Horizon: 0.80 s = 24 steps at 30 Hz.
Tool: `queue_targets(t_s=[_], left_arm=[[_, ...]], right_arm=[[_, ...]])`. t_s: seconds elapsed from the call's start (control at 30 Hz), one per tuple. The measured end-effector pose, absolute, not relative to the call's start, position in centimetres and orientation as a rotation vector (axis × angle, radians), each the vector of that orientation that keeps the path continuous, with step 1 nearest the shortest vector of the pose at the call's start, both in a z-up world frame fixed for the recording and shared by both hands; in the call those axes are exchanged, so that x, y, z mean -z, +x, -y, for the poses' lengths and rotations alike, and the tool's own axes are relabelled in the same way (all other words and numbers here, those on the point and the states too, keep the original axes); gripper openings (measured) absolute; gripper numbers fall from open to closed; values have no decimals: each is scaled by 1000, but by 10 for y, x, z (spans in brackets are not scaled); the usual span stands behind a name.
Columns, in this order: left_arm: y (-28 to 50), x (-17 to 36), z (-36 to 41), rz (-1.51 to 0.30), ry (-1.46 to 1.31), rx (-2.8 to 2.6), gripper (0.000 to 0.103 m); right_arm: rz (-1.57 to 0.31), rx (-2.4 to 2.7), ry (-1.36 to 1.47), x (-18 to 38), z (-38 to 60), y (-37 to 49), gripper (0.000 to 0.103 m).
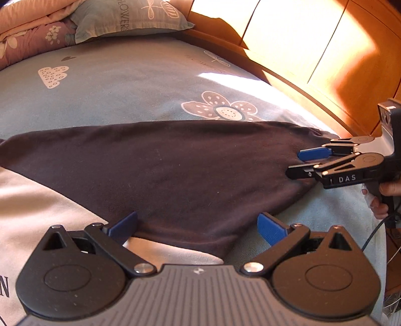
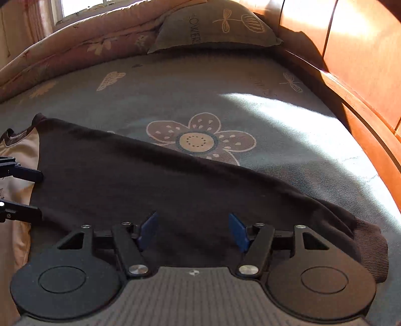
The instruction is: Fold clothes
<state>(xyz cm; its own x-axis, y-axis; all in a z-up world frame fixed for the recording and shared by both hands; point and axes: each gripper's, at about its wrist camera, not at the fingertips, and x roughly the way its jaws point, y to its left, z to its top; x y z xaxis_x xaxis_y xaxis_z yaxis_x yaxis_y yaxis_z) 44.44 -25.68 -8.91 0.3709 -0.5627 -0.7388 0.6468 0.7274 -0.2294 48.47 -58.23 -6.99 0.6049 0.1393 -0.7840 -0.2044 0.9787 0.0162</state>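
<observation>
On the bed sheet (image 1: 112, 100), near edge: dark sleeve (image 1: 175, 170) laid across a pale garment (image 1: 37, 200), cuff (image 2: 371, 248) off to the right. Left gripper (image 1: 198, 225) released, jaws wide over the sleeve's near hem, nothing pinched. Right gripper (image 2: 193, 230) likewise spread above the cloth, gripping nothing. Risks, by judgement: snagging a pad on loose fabric and dragging the fold askew; leaving the cuff hanging out untidily.

1 dark sleeve (image 1: 175, 163), 1 pillow (image 1: 130, 17), 2 grippers: left gripper (image 1: 198, 225), right gripper (image 1: 304, 163).
</observation>
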Motion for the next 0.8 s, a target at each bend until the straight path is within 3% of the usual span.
queue_targets(t_s=[0.07, 0.2, 0.3, 0.43, 0.6, 0.8], left_arm=[[432, 85, 260, -892, 146, 809, 101], [418, 64, 240, -859, 134, 837, 101], [419, 61, 208, -843, 105, 750, 101], [431, 78, 155, -921, 28, 583, 101], [437, 78, 118, -981, 34, 508, 101], [500, 52, 126, -919, -166, 516, 101]], right_arm=[[-875, -168, -95, 75, 589, 470, 78], [-891, -68, 3, 54, 596, 453, 80], [-830, -149, 53, 32, 563, 445, 87], [-773, -282, 67, 21, 488, 452, 90], [-782, -366, 20, 37, 409, 470, 92], [-766, -390, -6, 77, 397, 461, 103]])
